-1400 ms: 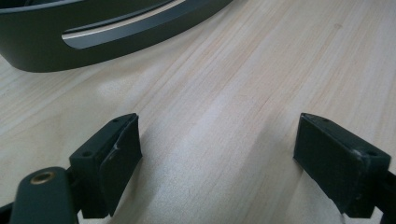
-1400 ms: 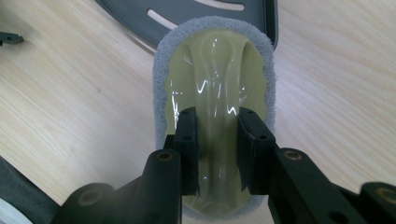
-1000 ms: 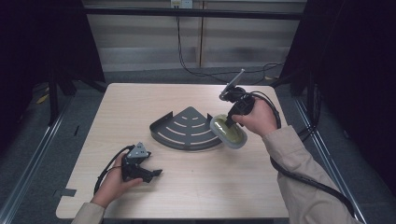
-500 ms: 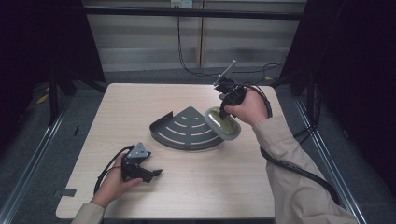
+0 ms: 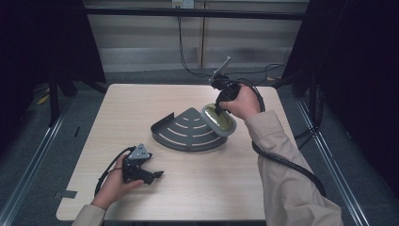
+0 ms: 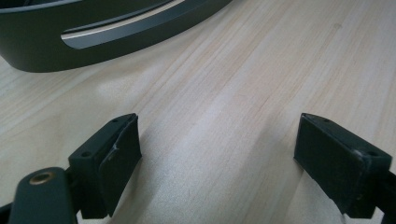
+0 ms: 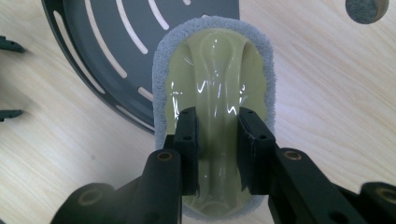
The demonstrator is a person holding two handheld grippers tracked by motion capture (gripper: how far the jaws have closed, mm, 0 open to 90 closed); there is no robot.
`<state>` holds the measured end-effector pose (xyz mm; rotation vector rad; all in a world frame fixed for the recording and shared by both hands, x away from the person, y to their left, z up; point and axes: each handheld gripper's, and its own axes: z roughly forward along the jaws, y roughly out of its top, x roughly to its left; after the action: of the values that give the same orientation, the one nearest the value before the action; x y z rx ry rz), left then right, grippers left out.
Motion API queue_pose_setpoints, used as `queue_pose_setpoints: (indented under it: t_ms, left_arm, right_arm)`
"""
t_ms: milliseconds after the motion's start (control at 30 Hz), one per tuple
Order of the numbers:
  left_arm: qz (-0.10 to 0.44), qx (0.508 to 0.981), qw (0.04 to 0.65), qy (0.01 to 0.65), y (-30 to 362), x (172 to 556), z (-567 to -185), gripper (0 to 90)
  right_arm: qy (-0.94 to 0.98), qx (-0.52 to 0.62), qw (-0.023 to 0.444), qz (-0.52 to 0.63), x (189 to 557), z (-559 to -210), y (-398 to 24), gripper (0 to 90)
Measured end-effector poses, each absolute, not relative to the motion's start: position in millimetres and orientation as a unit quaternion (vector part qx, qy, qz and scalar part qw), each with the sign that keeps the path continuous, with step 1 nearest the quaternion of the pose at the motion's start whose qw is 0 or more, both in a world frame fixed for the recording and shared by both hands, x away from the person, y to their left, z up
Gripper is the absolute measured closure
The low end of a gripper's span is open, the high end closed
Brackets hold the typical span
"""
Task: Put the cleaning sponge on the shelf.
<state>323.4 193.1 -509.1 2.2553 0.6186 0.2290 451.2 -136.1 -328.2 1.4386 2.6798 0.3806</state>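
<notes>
Surroundings: dark curtains on both sides, a pale panelled wall at the far end, cables hanging there.
Counter: light wood counter (image 5: 155, 101), bare apart from the items below.
Tray: dark grey fan-shaped tray (image 5: 186, 132) with curved slots and a raised rim, lying flat near the middle of the counter.
Scrubber: oval scrubber (image 5: 219, 120) with a glossy yellow-green plastic back and a grey felt-like pad around the edge; held above the counter over the tray's right edge, its far end overlapping the tray in the right gripper view (image 7: 212, 93).
Right gripper: right gripper (image 7: 218, 154) pinching the raised middle ridge of the scrubber's back, one jaw on each flank, at the end nearest the hand.
Left gripper: left gripper (image 5: 141, 168) resting on the counter at near left, well apart from the tray; jaws spread with nothing between them, bare wood showing in the gap.
Handling, weight: judged light; one gripper carries it with no sign of sag.
Handling, stiffness: the plastic back looks rigid, the pad rim soft and compressible.
Handling, slip: the glossy back is likely slick, so the hold could slide along the ridge under sideways load.
Best hold: across the middle ridge, as now; the soft rim offers poor purchase.
Risk: tilting about the narrow ridge when pressed against the tray.
</notes>
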Motion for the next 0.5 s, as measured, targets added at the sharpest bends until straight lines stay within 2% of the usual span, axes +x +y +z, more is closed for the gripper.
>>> queue_pose_setpoints:
  t_ms: [500]
  left_arm:
    - [0.09, 0.885, 0.386, 0.244, 193, 323, -509, 13.9]
  right_arm:
    - [0.875, 0.468, 0.039, 0.123, 463, -334, -128, 71.8]
